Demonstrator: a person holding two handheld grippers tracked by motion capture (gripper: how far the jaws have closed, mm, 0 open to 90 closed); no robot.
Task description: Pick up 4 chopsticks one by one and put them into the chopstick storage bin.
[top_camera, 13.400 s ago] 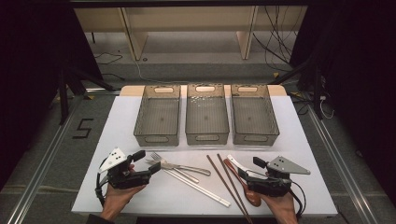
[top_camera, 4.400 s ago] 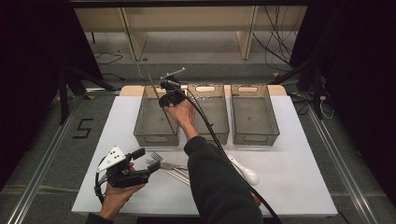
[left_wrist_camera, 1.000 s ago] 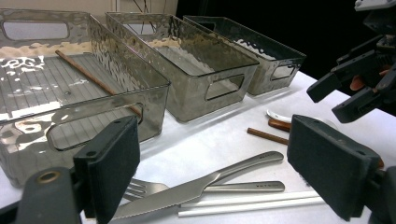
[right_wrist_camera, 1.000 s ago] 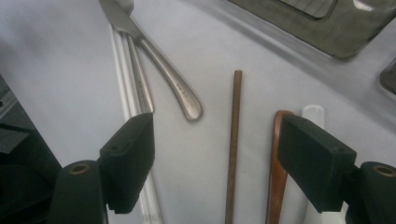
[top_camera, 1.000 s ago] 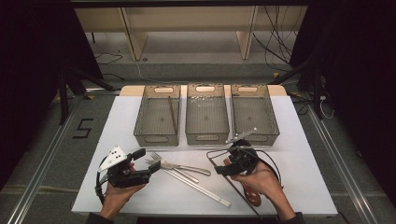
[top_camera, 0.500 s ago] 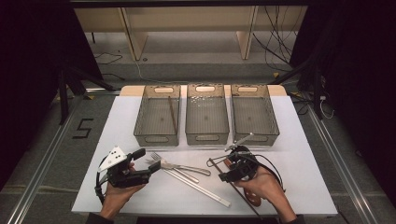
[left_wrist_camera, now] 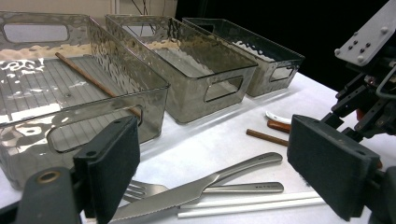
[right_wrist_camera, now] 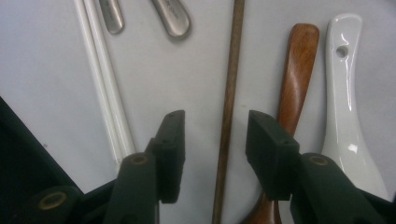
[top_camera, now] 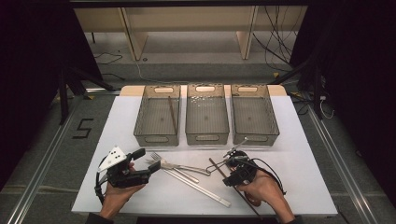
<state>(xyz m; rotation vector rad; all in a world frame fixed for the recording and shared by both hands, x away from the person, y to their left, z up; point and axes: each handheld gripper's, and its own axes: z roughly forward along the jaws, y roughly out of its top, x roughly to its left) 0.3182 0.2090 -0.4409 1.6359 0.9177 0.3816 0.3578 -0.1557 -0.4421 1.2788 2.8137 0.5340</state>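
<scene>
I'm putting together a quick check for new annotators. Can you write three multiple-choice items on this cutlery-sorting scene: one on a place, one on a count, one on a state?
1. Where does the brown chopstick on the table lie?
A. between the right gripper's fingers
B. in the middle bin
C. under the fork

2. How many clear bins stand on the table?
A. two
B. three
C. four

3. How do the right gripper's fingers stand?
A. pressed on the chopstick
B. apart from it on both sides
C. clamped on the wooden spoon

Answers: 1 A, the stick runs up between the two fingers. 2 B, three stand in a row. 3 B, gaps show either side, though the fingers have just been closing.
</scene>
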